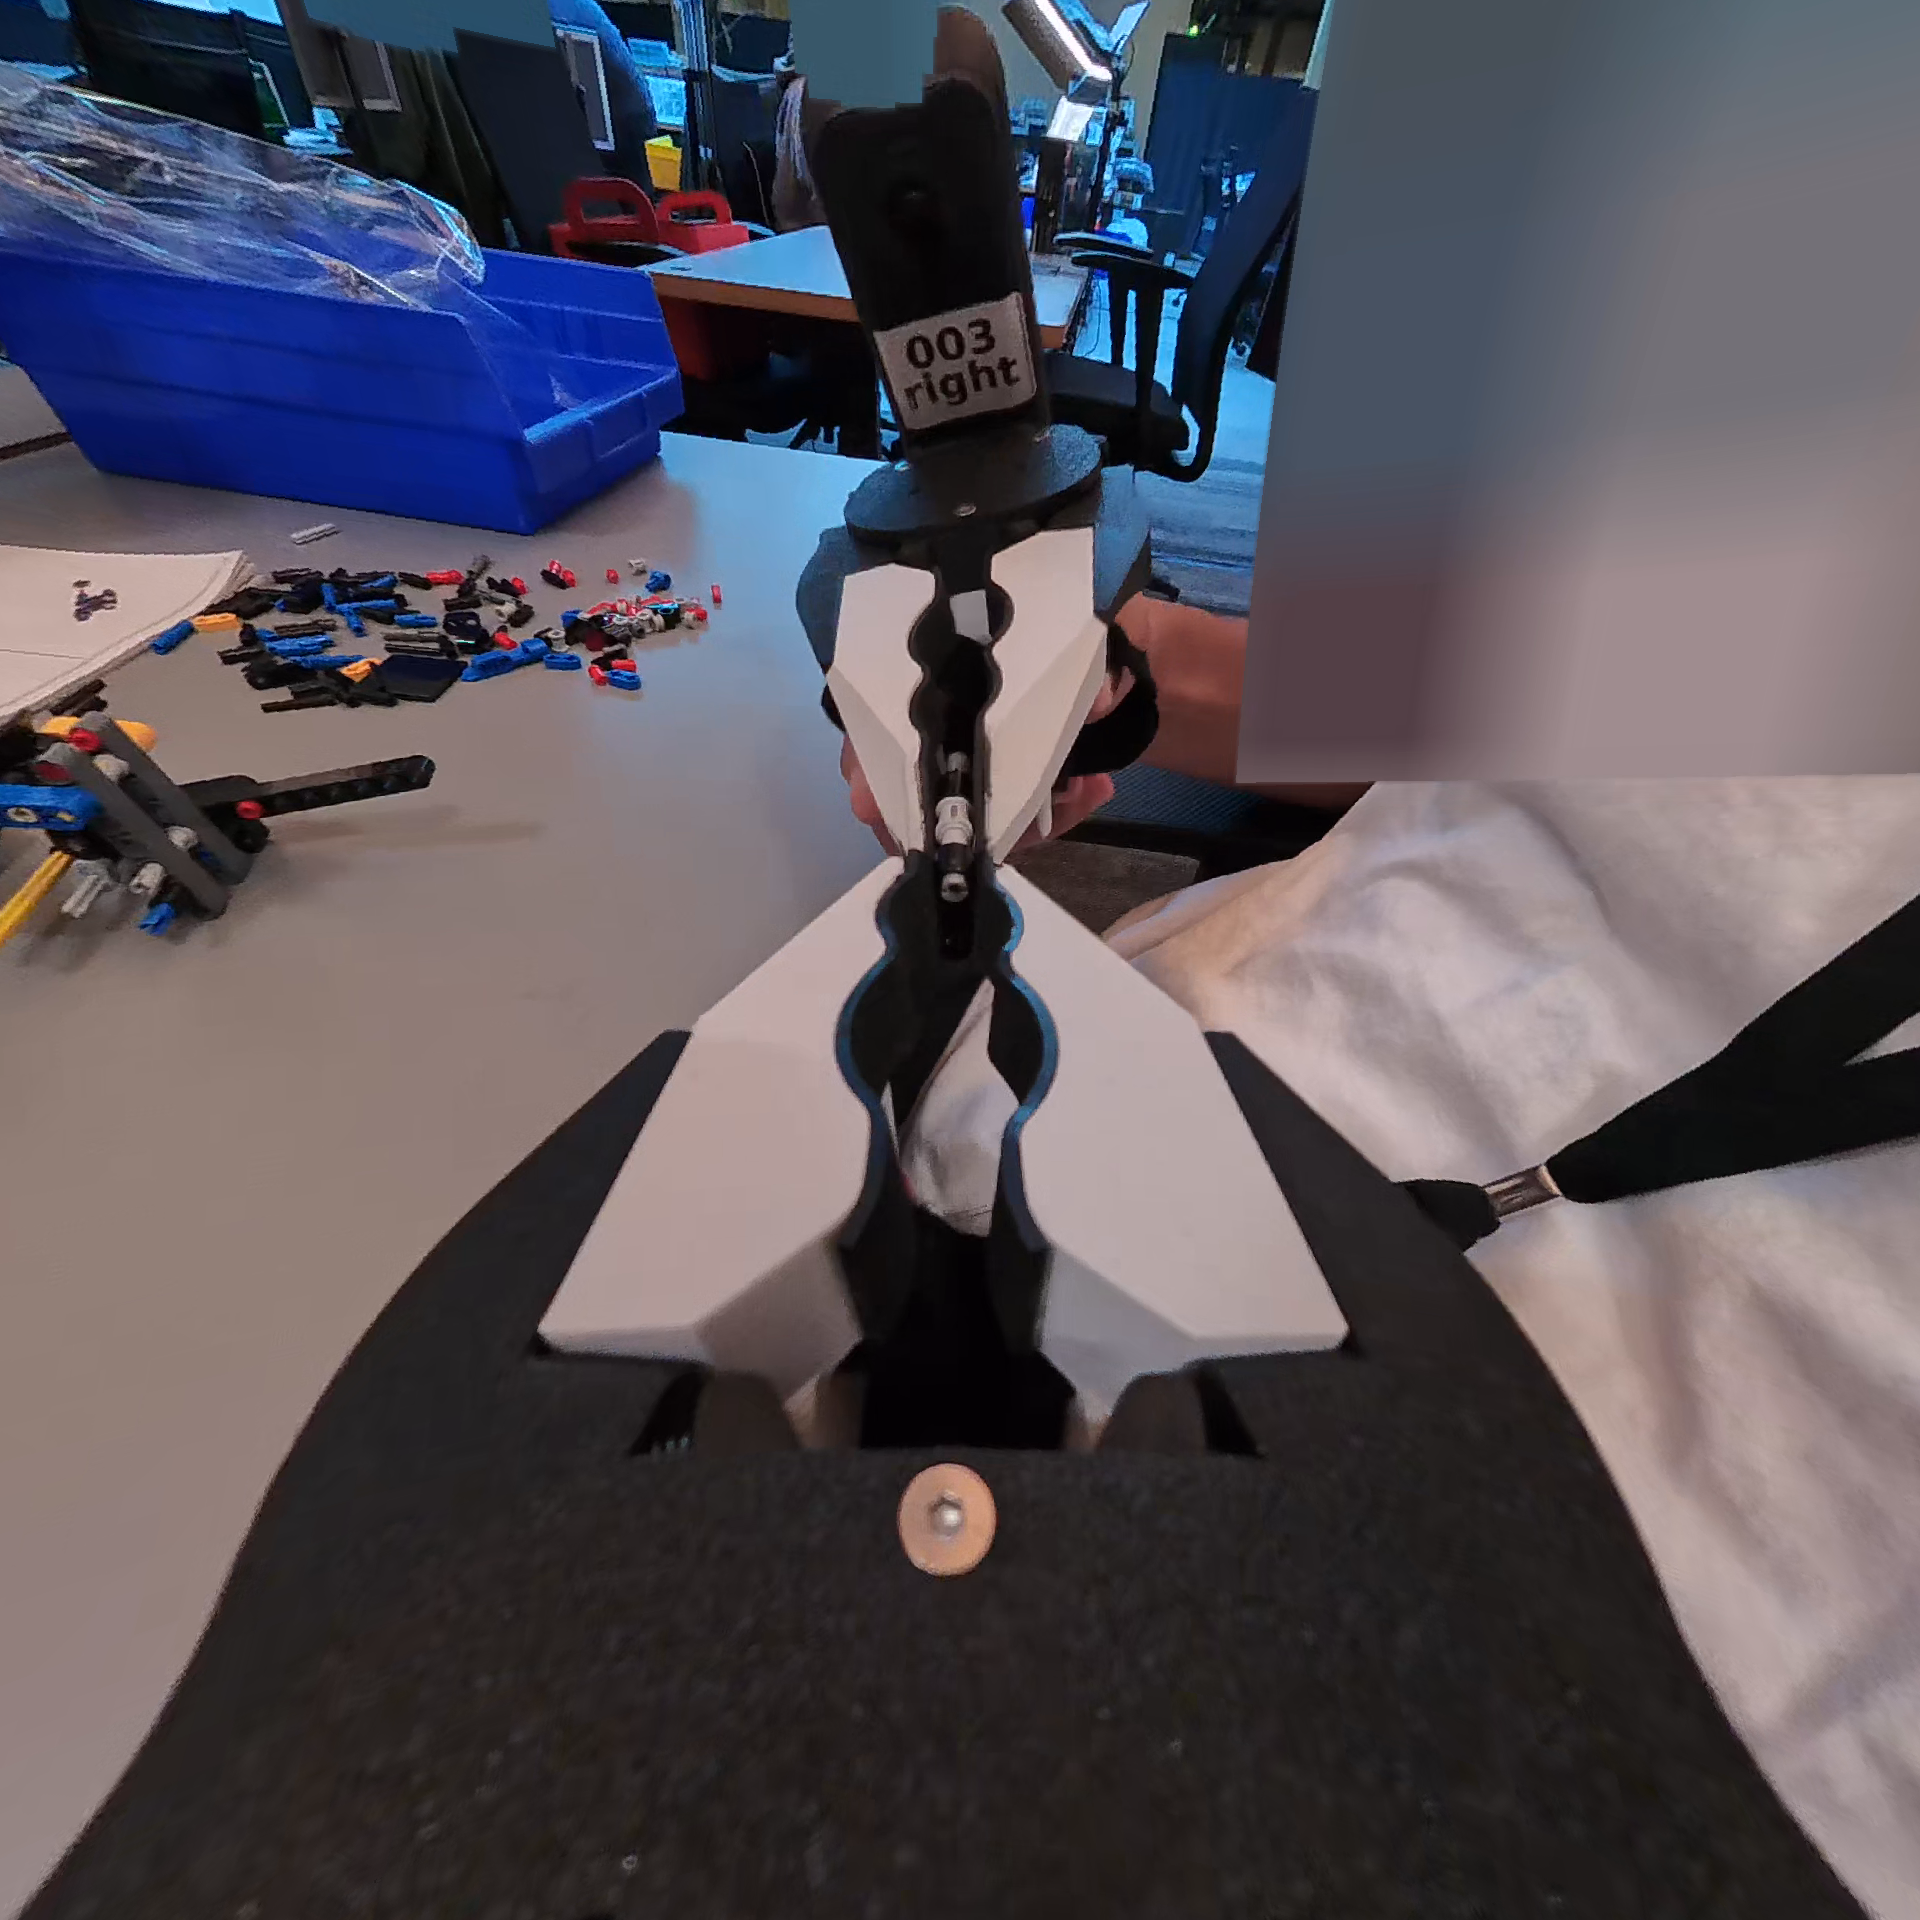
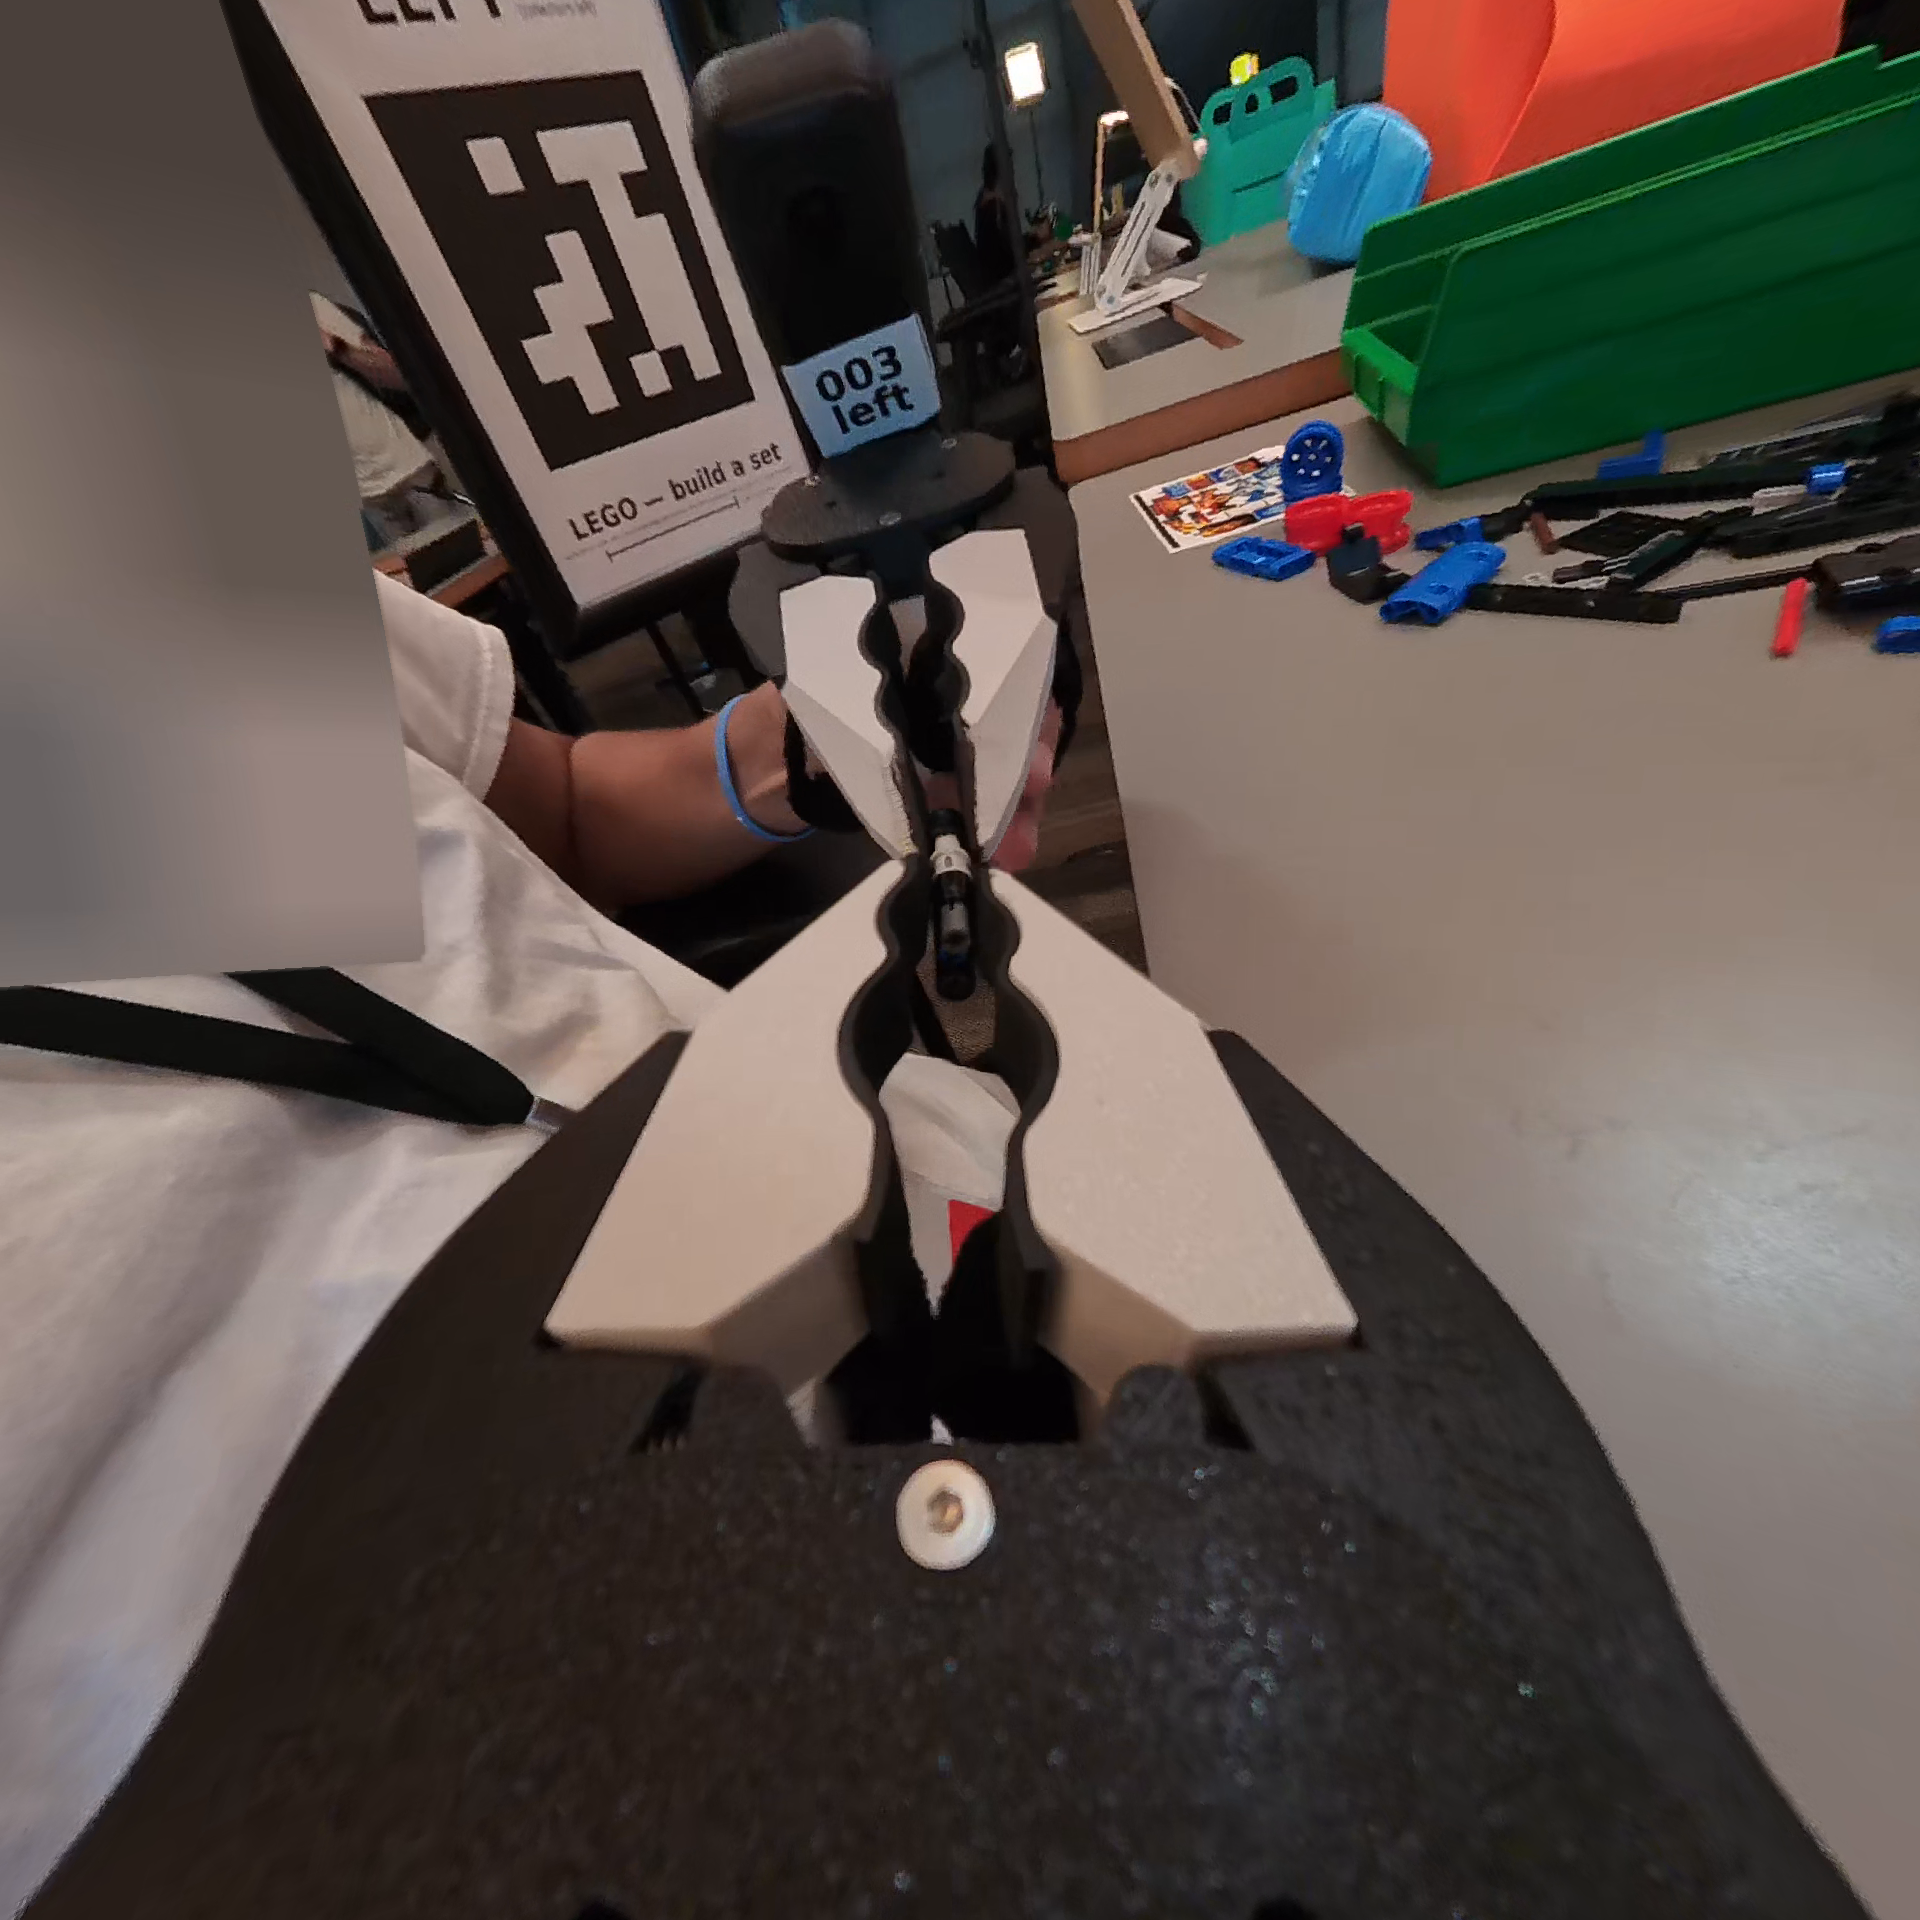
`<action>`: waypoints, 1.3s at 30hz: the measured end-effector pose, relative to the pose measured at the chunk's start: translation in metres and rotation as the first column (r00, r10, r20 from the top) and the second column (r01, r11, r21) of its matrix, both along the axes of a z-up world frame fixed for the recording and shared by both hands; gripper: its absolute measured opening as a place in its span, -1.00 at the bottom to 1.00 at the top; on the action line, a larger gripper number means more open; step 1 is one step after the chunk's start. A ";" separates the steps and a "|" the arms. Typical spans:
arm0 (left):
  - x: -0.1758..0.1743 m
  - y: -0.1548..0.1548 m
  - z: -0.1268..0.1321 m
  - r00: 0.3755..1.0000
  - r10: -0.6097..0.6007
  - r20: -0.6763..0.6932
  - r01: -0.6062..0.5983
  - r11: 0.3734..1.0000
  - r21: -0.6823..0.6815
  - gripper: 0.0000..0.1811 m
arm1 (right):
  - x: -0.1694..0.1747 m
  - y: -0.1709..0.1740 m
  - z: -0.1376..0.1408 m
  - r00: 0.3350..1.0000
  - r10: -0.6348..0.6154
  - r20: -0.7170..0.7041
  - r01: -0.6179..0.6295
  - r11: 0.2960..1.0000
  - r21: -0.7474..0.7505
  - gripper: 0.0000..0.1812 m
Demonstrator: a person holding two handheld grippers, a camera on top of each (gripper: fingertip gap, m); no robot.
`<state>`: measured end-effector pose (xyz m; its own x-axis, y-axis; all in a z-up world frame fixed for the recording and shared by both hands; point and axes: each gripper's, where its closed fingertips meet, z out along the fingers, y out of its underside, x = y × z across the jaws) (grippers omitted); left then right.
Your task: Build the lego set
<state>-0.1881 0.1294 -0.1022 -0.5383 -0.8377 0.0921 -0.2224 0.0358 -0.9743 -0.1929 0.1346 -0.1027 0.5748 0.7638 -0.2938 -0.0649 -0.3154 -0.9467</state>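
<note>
My left gripper (image 1: 951,883) and my right gripper (image 2: 948,881) meet tip to tip in the air, just off the table's near edge and in front of a person's white shirt. Between them is a thin lego pin piece (image 1: 951,828) with black and grey sections. Each gripper is shut on one end of it. In the right wrist view the piece (image 2: 945,860) runs from my right fingers into the left gripper (image 2: 940,847). The right gripper (image 1: 951,847) faces me in the left wrist view. A partly built lego assembly (image 1: 114,821) lies on the table at the left.
A pile of small loose lego parts (image 1: 447,634), an instruction booklet (image 1: 94,613) and a blue bin (image 1: 343,384) are on the grey table. The right wrist view shows larger blue, red and black parts (image 2: 1455,561), a sticker sheet (image 2: 1216,499) and a green bin (image 2: 1642,291). Less than 4 cm separates the two grippers' tips. Both grippers' tips are roughly 25 cm from the partly built lego assembly (image 1: 114,821).
</note>
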 end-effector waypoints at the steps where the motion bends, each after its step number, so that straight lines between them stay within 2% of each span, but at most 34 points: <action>1: 0.000 0.000 0.000 1.000 -0.001 -0.001 0.001 1.000 -0.009 -0.94 | 0.001 -0.001 0.000 1.000 0.007 -0.014 -0.007 1.000 -0.007 -0.93; 8: 0.001 0.002 0.000 1.000 0.004 -0.002 -0.004 1.000 -0.028 -0.94 | 0.006 -0.003 -0.004 1.000 0.011 0.022 -0.011 1.000 -0.001 -0.93; 13: 0.004 0.003 -0.001 1.000 0.004 -0.002 -0.004 0.996 -0.086 -0.94 | 0.009 -0.002 -0.005 0.998 -0.008 0.068 0.006 1.000 0.022 -0.94; 15: 0.005 0.003 0.002 1.000 -0.006 0.009 0.007 0.991 -0.133 -0.95 | 0.010 -0.001 -0.001 0.999 -0.017 0.043 0.015 0.999 0.037 -0.94; 18: 0.006 0.004 -0.002 1.000 -0.003 0.006 0.004 0.992 -0.130 -0.94 | 0.011 0.001 -0.004 0.996 -0.037 0.077 0.034 0.998 0.048 -0.94; 20: 0.007 0.005 0.003 1.000 -0.003 0.017 0.007 0.978 -0.208 -0.95 | 0.012 0.002 0.000 0.998 -0.045 0.043 0.043 0.998 0.055 -0.94; 22: 0.008 0.007 0.001 1.000 0.002 0.004 -0.002 0.978 -0.210 -0.94 | 0.013 0.004 -0.003 0.995 -0.061 0.076 0.056 0.997 0.059 -0.94; 26: 0.007 0.008 0.010 0.999 -0.031 0.028 0.038 0.945 -0.326 -0.94 | 0.011 0.004 0.004 0.999 -0.036 -0.024 0.036 0.999 0.014 -0.94; 29: 0.006 0.009 0.007 0.999 -0.030 0.025 0.036 0.953 -0.302 -0.89 | 0.014 0.005 0.007 0.994 -0.018 -0.111 0.016 1.000 -0.021 -0.94; 33: 0.007 0.007 0.005 1.000 -0.023 0.021 0.028 0.955 -0.295 -0.94 | 0.012 0.005 0.005 0.997 -0.026 -0.071 0.025 1.000 -0.011 -0.94; 39: 0.009 0.007 0.001 0.999 -0.037 -0.008 0.031 0.925 -0.379 -0.94 | 0.014 0.006 0.001 0.999 -0.048 -0.018 0.049 0.998 0.030 -0.94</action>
